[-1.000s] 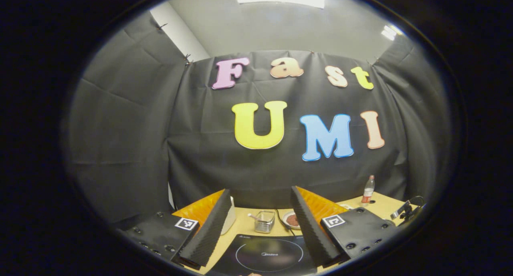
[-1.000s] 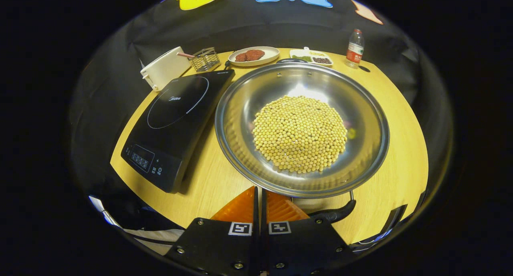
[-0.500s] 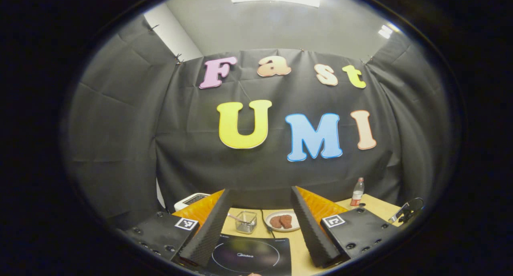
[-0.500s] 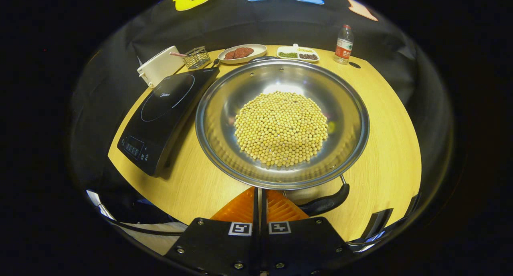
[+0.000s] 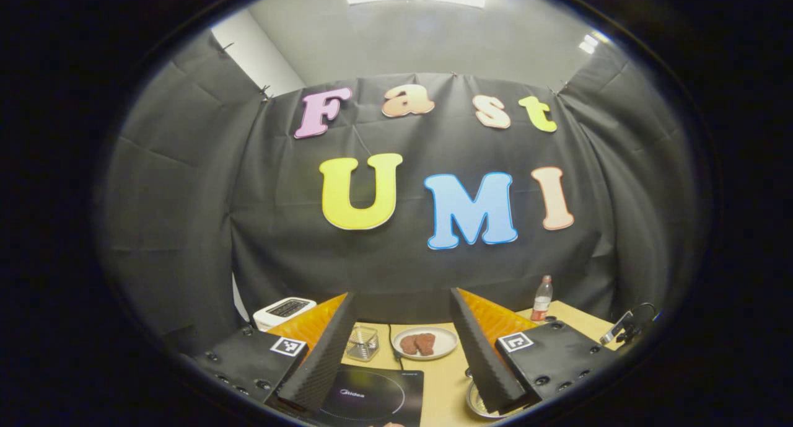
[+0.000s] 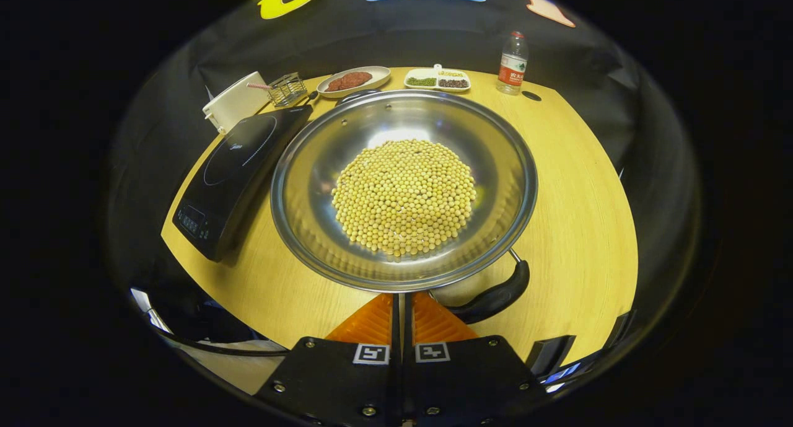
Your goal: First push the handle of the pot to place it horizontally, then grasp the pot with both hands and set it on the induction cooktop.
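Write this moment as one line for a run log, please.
phase: handle push | right hand-held gripper: shut, at pot handle | left hand-held gripper: open, raised | pot: on table beside induction cooktop

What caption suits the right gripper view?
Shut hand-held gripper beside handle of bean-filled pot, near induction cooktop.

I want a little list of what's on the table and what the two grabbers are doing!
pot: steel, on the table, beside the cooktop, not on it
beans: yellow heap in the pot
handle: black, next to the right gripper
cooktop: black, bare
right gripper: jaws shut, holding nothing
left gripper: jaws open, held up above the table
back of table: plate, bottle
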{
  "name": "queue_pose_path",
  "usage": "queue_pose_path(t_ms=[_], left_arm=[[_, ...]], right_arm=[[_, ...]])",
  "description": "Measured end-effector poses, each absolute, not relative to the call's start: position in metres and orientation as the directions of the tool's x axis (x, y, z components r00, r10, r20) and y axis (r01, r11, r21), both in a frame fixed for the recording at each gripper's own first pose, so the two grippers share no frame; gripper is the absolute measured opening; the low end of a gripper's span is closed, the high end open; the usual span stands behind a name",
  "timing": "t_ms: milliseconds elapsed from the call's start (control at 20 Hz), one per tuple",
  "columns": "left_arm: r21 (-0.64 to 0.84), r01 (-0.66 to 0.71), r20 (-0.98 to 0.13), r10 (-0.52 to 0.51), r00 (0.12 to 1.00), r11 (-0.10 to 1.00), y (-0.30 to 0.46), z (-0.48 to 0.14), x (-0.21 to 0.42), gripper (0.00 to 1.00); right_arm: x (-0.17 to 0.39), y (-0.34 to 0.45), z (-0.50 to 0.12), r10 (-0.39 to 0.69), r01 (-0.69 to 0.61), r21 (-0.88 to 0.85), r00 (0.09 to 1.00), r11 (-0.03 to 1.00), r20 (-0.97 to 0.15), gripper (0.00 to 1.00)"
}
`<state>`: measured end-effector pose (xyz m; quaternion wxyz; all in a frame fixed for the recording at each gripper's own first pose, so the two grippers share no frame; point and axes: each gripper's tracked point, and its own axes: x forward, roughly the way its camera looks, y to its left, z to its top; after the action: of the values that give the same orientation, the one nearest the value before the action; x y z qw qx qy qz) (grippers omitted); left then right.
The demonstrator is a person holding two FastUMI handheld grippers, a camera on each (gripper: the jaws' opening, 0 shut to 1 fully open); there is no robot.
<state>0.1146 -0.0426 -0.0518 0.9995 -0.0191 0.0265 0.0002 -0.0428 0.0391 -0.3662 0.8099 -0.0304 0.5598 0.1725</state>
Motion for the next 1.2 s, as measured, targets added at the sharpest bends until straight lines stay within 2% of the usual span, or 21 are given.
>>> queue_pose_path(t_ms=[100, 200, 250, 350, 400, 450, 700, 900, 1000, 1050, 1100, 1200], left_arm=[[-0.038, -0.004, -0.054, 0.002, 0.999, 0.999, -0.050, -0.051, 0.117, 1.00], [-0.036, -0.009, -0.056, 0.007, 0.998, 0.999, -0.057, -0.051, 0.117, 0.97], [-0.034, -0.011, -0.058, 0.009, 0.998, 0.999, -0.060, -0.052, 0.118, 1.00], [-0.032, -0.016, -0.063, 0.014, 0.998, 0.999, -0.066, -0.053, 0.118, 1.00], [-0.030, -0.019, -0.066, 0.017, 0.998, 0.999, -0.070, -0.052, 0.118, 0.97], [-0.027, -0.022, -0.067, 0.020, 0.998, 0.999, -0.073, -0.053, 0.119, 1.00], [-0.012, -0.037, -0.074, 0.036, 0.997, 0.999, -0.086, -0.054, 0.120, 1.00], [-0.012, -0.050, -0.092, 0.049, 0.995, 0.999, -0.097, -0.061, 0.120, 0.97], [-0.007, -0.055, -0.101, 0.054, 0.993, 0.998, -0.102, -0.064, 0.120, 1.00], [-0.003, -0.057, -0.104, 0.056, 0.993, 0.998, -0.106, -0.065, 0.121, 0.97], [0.001, -0.058, -0.107, 0.058, 0.993, 0.998, -0.108, -0.066, 0.121, 1.00], [0.007, -0.062, -0.117, 0.062, 0.991, 0.998, -0.113, -0.070, 0.121, 1.00]], right_arm=[[-0.037, 0.030, -0.368, 0.240, -0.318, 0.136, 0.315, 0.938, -0.918, 0.01], [-0.033, 0.021, -0.368, 0.234, -0.326, 0.126, 0.316, 0.937, -0.920, 0.01], [-0.030, 0.016, -0.369, 0.232, -0.331, 0.121, 0.317, 0.936, -0.920, 0.01], [-0.024, 0.008, -0.371, 0.227, -0.337, 0.113, 0.320, 0.935, -0.920, 0.01], [-0.022, 0.003, -0.372, 0.226, -0.334, 0.114, 0.319, 0.936, -0.920, 0.01], [-0.019, 0.000, -0.372, 0.230, -0.328, 0.121, 0.317, 0.937, -0.920, 0.01], [-0.003, -0.026, -0.378, 0.216, -0.301, 0.117, 0.318, 0.946, -0.923, 0.01], [0.016, -0.046, -0.381, 0.192, -0.261, 0.102, 0.346, 0.960, -0.918, 0.01], [0.028, -0.053, -0.383, 0.180, -0.231, 0.099, 0.363, 0.968, -0.914, 0.01], [0.032, -0.056, -0.384, 0.178, -0.217, 0.102, 0.369, 0.971, -0.912, 0.01], [0.037, -0.059, -0.385, 0.178, -0.203, 0.107, 0.374, 0.973, -0.910, 0.01], [0.045, -0.063, -0.388, 0.176, -0.178, 0.114, 0.385, 0.977, -0.906, 0.01]])
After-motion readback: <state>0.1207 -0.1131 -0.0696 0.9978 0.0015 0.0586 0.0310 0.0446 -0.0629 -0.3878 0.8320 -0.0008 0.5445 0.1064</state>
